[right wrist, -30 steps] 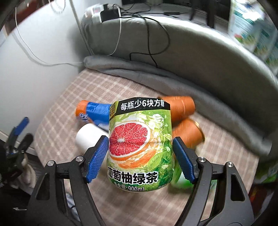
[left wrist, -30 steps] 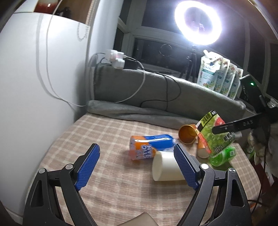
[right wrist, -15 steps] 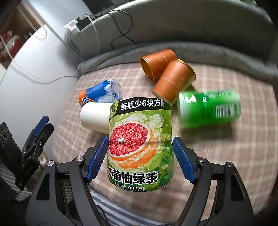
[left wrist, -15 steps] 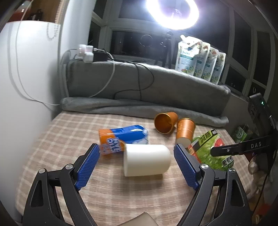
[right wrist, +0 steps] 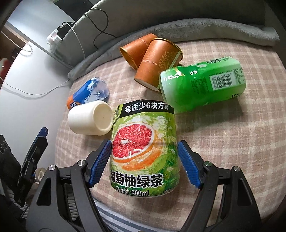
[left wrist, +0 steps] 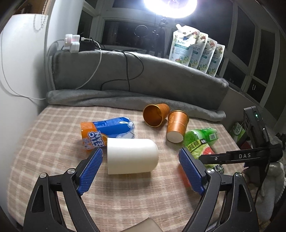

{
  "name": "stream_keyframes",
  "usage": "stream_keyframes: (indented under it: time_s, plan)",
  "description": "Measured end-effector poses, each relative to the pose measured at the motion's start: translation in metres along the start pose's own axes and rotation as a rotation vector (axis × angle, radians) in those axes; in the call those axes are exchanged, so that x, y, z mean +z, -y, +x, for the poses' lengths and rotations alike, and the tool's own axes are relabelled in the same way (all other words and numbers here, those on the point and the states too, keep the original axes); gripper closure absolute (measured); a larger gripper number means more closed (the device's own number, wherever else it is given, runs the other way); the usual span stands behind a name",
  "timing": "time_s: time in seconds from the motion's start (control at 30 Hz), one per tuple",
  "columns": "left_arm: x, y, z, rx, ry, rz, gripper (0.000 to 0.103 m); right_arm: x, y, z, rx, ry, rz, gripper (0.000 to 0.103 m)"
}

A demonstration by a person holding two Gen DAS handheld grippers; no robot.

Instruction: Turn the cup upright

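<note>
White cup [left wrist: 132, 156] lies sideways mid-blanket between the wide-open, empty left gripper [left wrist: 141, 169], while the right gripper [right wrist: 143, 162] clamps the grapefruit green-tea bottle [right wrist: 143, 160].

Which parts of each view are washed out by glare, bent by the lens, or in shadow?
Left wrist view: the ring light blows out to white at the top edge, and the window frames bow with fisheye curvature. Right wrist view: even light, no glare; the green bottle casts a soft shadow on the checked cloth.
</note>
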State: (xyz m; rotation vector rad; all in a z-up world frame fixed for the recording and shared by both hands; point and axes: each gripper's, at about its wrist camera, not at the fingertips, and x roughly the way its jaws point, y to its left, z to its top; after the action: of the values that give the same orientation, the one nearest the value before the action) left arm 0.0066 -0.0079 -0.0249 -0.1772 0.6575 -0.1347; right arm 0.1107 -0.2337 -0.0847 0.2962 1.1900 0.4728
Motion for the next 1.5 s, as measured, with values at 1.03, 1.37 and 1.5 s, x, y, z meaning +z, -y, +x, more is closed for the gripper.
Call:
stream_keyframes:
  time_s: [1.03,1.37,1.5]
  plan:
    - [0.002,0.039,0.115,-0.393,-0.535,-0.372,0.016,-0.057,0.075,-0.091,0.058,0.251,0.155,0.018]
    - [0.001,0.043,0.133,-0.368,-0.569,-0.375,0.016,-0.061,0.086,-0.088,0.061,0.247,0.174,0.018]
    - [-0.002,0.043,0.137,-0.364,-0.586,-0.371,0.016,-0.061,0.089,-0.088,0.054,0.248,0.184,0.018]
